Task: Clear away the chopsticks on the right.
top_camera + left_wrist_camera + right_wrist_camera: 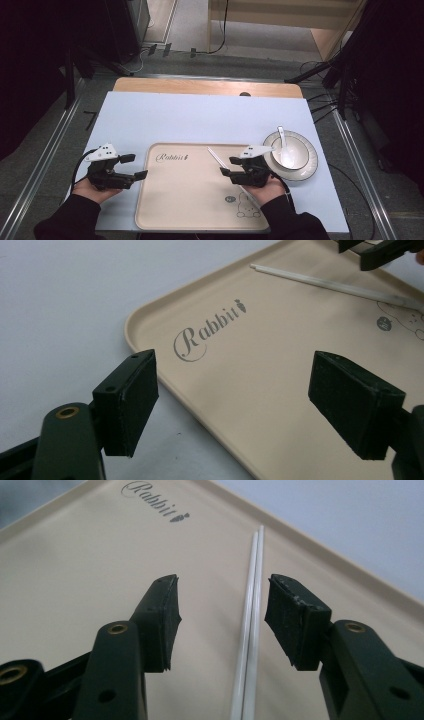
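Right gripper view shows the right gripper [222,627] with its jaws partly apart and nothing pressed between them. A pair of white chopsticks [251,630] lies flat on the beige tray [75,570], running from the bottom of the frame up toward the upper middle, between the two jaws and nearer to the right one, which does not touch them.

In the high view the chopsticks [217,158] lie in the upper right part of the tray [190,200], just left of the right gripper [229,166]. The left gripper [134,166] stands wide open at the left edge of the tray and holds nothing. A white bowl [292,156] with a spoon [282,137] sits to the right of the tray.

I judge the chopsticks to be light, stiff, thin and smooth, so they may slip or roll apart. Best hold is probably across both sticks together near the middle, with the pads low against the tray.
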The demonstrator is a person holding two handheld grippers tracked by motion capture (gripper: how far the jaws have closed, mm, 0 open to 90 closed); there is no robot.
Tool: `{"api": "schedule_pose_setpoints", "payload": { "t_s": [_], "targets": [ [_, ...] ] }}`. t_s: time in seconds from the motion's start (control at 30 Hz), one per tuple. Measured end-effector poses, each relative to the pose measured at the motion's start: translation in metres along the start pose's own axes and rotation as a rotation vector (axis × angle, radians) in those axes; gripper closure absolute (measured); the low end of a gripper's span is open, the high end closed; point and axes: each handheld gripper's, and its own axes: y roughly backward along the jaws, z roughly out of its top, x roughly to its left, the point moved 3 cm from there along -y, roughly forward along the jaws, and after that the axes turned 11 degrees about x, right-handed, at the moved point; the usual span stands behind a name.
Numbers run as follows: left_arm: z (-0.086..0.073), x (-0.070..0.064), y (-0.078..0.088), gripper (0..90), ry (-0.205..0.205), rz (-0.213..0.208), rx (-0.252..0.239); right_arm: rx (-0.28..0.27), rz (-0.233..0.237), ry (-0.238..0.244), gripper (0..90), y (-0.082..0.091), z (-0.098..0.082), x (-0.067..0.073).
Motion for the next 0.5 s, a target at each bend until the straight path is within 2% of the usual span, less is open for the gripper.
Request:
{"api": "schedule_pose_setpoints", "payload": {
  "t_s": [0.17,0.23,0.37,0.43,0.5],
  "targets": [
    [0.0,0.0,0.0,20.4,-0.001,-0.002,-0.002,0.004,0.004,-0.007,54.9,-0.025,0.015,-0.002],
    [0.0,0.001,0.0,20.4,-0.001,-0.003,-0.001,0.017,0.004,-0.013,61.8,-0.033,0.019,-0.003],
    [-0.001,0.001,0.0,20.4,-0.001,-0.002,0.001,0.015,-0.003,-0.003,82.6,-0.046,0.023,-0.006],
    [-0.001,0.0,0.0,20.4,0.001,-0.002,0.001,0.017,-0.011,-0.015,90.0,-0.051,0.024,-0.008],
    [-0.001,0.0,0.0,20.5,0.0,-0.002,0.001,0.018,-0.031,-0.009,90.0,-0.056,0.024,-0.008]
  ]
}}
